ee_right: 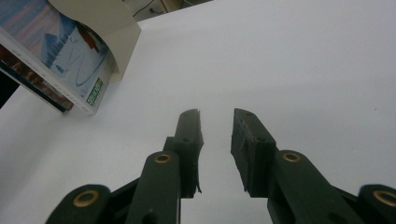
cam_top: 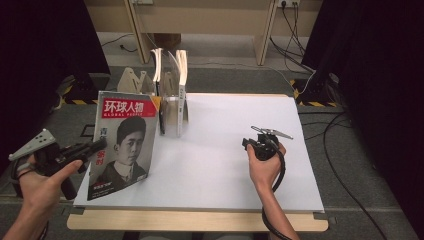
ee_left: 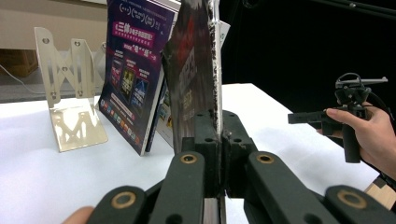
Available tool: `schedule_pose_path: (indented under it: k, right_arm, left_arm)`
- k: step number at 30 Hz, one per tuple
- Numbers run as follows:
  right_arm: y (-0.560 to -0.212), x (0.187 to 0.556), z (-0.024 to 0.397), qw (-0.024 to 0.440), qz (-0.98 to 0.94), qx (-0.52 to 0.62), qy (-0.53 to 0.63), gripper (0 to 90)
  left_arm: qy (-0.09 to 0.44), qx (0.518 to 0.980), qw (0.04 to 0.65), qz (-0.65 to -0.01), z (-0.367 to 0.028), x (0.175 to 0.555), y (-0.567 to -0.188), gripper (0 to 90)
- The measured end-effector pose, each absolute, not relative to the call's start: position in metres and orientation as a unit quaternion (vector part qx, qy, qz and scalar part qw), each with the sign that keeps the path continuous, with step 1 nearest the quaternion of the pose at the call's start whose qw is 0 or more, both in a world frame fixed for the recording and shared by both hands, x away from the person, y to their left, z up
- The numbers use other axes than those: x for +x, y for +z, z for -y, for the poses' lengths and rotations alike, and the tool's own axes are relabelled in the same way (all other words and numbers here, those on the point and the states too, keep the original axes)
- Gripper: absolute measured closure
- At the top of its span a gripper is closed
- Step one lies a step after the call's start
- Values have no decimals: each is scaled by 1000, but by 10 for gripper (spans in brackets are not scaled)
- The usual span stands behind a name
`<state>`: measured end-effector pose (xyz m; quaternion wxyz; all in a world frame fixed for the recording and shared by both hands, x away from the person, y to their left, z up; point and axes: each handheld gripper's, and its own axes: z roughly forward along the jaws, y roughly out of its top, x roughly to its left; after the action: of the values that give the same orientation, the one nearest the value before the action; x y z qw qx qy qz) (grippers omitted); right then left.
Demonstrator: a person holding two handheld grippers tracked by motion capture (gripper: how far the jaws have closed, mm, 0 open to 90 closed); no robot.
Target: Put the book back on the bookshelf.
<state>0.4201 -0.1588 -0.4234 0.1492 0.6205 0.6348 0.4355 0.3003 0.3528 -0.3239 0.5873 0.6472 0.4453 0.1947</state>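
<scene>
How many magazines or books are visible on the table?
4, maybe more hidden: the red-titled portrait magazine clamped in the left gripper, and three upright books standing between metal bookends.

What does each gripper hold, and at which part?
The left gripper is shut on the magazine, clamping its edge. The right gripper is open and holds nothing.

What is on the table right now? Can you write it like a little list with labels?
held thing: magazine with a red title band and a portrait on the cover
left gripper: shut on the magazine's edge, holding it upright
right gripper: open, nothing between its jaws, over bare table
table: white top
books: standing upright at the back of the table
bookend: metal, beside the books
</scene>
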Motion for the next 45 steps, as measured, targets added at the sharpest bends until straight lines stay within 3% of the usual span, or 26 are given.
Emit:
schedule_pose_path:
  k: [45]
  right_arm:
    - [-431, 418, 168, 153, -634, 627, 426, 724]
  left_arm:
    - [254, 608, 571, -489, -382, 332, -310, 867]
